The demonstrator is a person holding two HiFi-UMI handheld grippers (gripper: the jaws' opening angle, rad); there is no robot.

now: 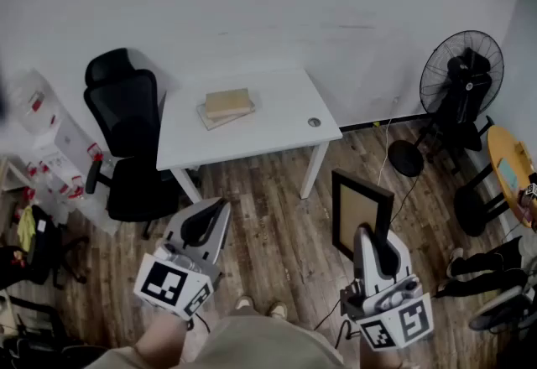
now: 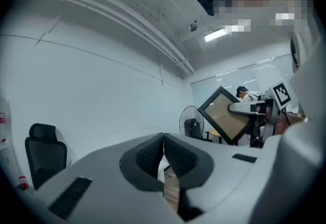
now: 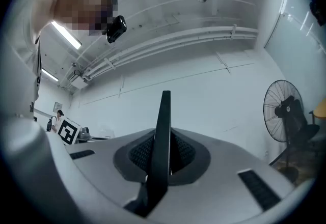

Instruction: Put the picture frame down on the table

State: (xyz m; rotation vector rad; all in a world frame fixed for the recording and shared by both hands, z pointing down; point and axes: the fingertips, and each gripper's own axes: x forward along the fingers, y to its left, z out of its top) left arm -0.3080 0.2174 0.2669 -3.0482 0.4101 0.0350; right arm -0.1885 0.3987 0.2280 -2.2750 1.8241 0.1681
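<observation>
Picture frame [image 1: 359, 210] — clamped in right hand-held gripper [image 1: 367, 235].

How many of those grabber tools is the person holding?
2: the left gripper, at lower left, shut and empty; the right gripper, at lower right, clamped on the frame.

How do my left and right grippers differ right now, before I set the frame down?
The right gripper's jaws are clamped on the edge of the picture frame; the left gripper's jaws are shut on nothing. In the head view the left gripper points toward the near edge of the table, while the right gripper sits off past its right corner. Both are over the wooden floor, short of the table.
</observation>
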